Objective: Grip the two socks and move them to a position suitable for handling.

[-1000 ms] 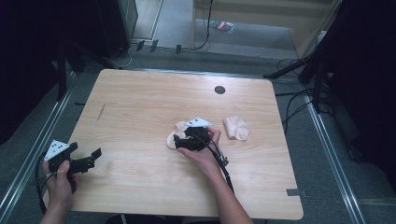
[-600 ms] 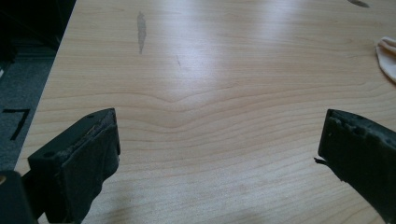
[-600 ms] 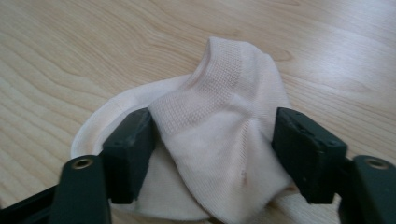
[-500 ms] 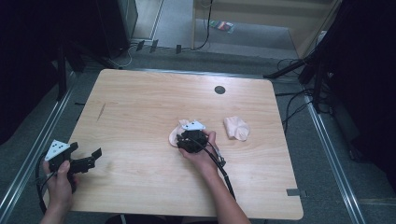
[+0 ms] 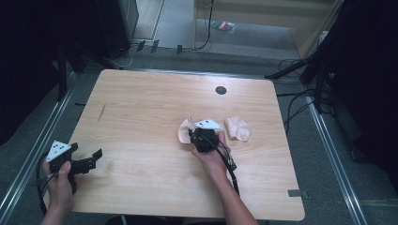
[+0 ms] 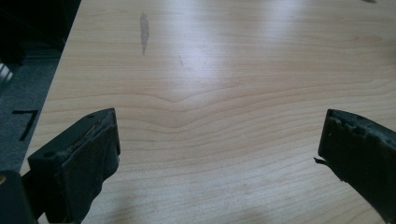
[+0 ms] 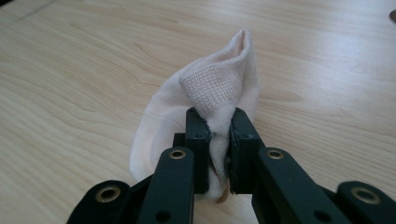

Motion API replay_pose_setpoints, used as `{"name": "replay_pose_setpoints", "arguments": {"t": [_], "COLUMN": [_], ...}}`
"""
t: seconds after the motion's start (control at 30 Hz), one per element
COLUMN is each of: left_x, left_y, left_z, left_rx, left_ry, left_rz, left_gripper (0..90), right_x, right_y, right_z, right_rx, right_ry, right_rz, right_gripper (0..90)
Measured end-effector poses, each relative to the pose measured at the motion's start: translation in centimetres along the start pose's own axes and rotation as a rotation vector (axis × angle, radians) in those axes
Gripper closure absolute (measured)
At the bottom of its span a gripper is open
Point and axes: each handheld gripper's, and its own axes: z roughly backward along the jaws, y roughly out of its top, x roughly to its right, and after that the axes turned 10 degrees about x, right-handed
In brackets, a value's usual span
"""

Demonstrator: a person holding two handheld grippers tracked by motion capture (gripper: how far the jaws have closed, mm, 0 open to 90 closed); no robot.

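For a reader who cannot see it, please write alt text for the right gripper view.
The right hand-held gripper is shut on a pale pink sock, pinching a fold of it so that part of the sock stands up in a peak. The rest of the sock lies on the light wooden table.

No legible text, labels, brands or nos. anywhere — table, socks, grippers all unmarked.

Bare table [image 5: 141, 108] left of both socks [image 5: 237, 128]
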Motion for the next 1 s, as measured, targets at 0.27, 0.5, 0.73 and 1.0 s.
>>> {"name": "replay_pose_setpoints", "arguments": {"t": [0.27, 0.5, 0.73, 1.0], "left_x": [0.7, 3.6, 10.3, 16.1], "left_y": [0.4, 1.2, 2.5, 3.4], "left_z": [0.0, 0.1, 0.4, -0.5], "left_rx": [-0.004, 0.006, 0.005, 0.014], "left_ry": [0.013, -0.042, -0.171, -0.31], "left_rz": [-0.026, -0.046, -0.102, -0.145], "left_gripper": [0.0, 0.0, 0.0, 0.0], "right_x": [-0.9, -1.8, -3.0, -4.6], "right_y": [0.8, -0.2, -1.4, -2.5], "right_z": [3.9, 6.9, 8.1, 8.2], "right_rx": [0.05, 0.034, 0.016, -0.014], "right_ry": [0.004, 0.0, -0.028, -0.014], "right_rz": [-0.015, -0.059, -0.083, -0.095], "right_gripper": [81.5, 81.5, 81.4, 81.3]}}
